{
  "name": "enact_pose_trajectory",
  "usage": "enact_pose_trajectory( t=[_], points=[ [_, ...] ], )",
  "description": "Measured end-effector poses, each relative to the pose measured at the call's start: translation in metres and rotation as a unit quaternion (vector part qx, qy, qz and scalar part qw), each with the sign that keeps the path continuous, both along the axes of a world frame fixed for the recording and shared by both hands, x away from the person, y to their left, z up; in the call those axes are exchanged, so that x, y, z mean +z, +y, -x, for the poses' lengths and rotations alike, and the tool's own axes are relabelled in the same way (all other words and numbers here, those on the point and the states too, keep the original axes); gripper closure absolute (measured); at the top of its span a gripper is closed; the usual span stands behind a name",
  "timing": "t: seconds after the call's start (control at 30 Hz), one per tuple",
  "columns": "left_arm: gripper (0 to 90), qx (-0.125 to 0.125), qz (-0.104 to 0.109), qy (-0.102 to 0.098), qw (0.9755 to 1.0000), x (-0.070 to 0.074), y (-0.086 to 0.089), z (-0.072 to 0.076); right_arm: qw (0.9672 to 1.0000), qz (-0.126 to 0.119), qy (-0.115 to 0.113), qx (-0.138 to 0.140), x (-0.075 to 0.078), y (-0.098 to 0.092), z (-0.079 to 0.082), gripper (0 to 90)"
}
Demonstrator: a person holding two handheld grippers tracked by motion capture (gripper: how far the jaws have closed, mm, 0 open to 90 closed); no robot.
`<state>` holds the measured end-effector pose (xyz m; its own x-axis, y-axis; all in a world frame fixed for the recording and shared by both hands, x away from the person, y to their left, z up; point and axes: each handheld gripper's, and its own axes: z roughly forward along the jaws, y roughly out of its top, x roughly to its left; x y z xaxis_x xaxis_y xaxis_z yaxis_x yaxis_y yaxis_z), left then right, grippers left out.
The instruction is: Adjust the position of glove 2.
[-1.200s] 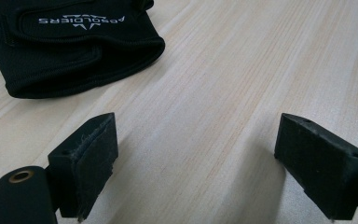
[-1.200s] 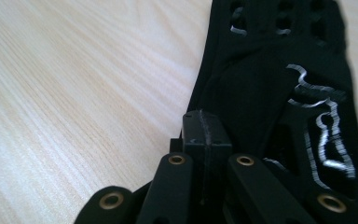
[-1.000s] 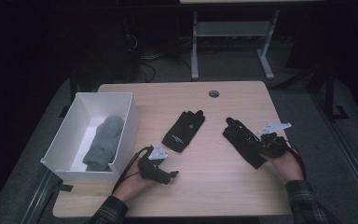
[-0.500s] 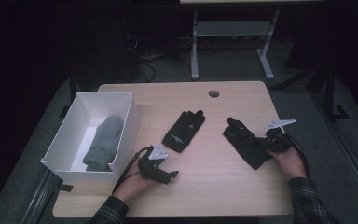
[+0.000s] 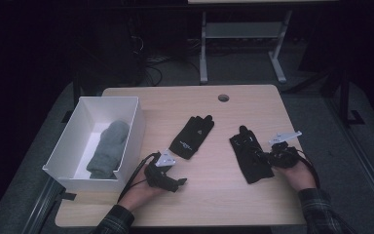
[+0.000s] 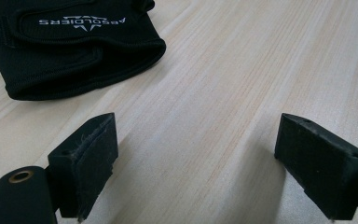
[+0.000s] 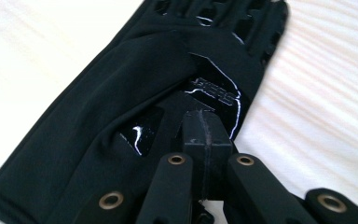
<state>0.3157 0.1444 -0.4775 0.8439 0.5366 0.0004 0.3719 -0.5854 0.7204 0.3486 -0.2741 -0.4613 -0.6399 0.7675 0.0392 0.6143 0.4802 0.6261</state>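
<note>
On the pale wooden tabletop I am resting my left tool wide open and empty while pressing my closed right tool, gripping nothing, onto the black fabric glove, so opening seems next.

High view dim; room around the tabletop nearly black, wood evenly lit from above, soft shadows. Right gripper view overexposed: wood washed white, glare patches on the black glove. Left gripper view sharp, jaws cast faint shadows.
</note>
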Motion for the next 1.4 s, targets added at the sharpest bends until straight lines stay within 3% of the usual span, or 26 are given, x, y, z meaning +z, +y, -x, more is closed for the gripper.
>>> enact_pose_trajectory(
  t=[0.33,0.57,0.73,1.0,1.07,1.17,1.23,1.37,1.4],
  points=[
    [12.5,0.001,0.002,0.0,1.0,0.0,0.0,0.0,0.999,0.008,0.002,0.043,0.001,0.026,0.016,90.0],
    [12.6,0.006,0.007,0.003,0.9999,-0.001,-0.001,0.001,0.9962,0.017,0.003,0.085,0.003,0.042,0.036,90.0],
    [12.6,-0.001,-0.004,-0.001,1.0,0.0,0.0,0.0,0.9939,0.013,0.007,0.11,0.003,0.047,0.046,90.0],
    [12.5,0.0,-0.004,-0.002,1.0,0.0,0.0,0.0,0.9914,0.009,0.008,0.131,0.003,0.051,0.06,90.0],
    [12.6,0.0,-0.004,-0.002,1.0,0.0,0.0,0.0,0.9918,0.002,0.004,0.128,0.004,0.049,0.058,82.6],
    [12.6,0.001,-0.002,0.001,1.0,0.0,0.0,0.0,0.9947,-0.014,-0.014,0.101,0.01,0.041,0.056,76.4],
    [12.6,0.002,-0.002,0.002,1.0,0.0,0.0,0.0,0.9962,-0.032,-0.026,0.077,0.011,0.032,0.054,67.6],
    [12.6,0.002,-0.002,0.002,1.0,0.0,0.0,0.0,0.9982,-0.02,-0.052,0.024,0.005,0.016,0.047,45.2],
    [12.6,0.002,-0.002,0.002,1.0,0.0,0.0,0.0,0.9984,-0.021,-0.051,0.014,0.002,0.012,0.045,44.9]
  ],
)
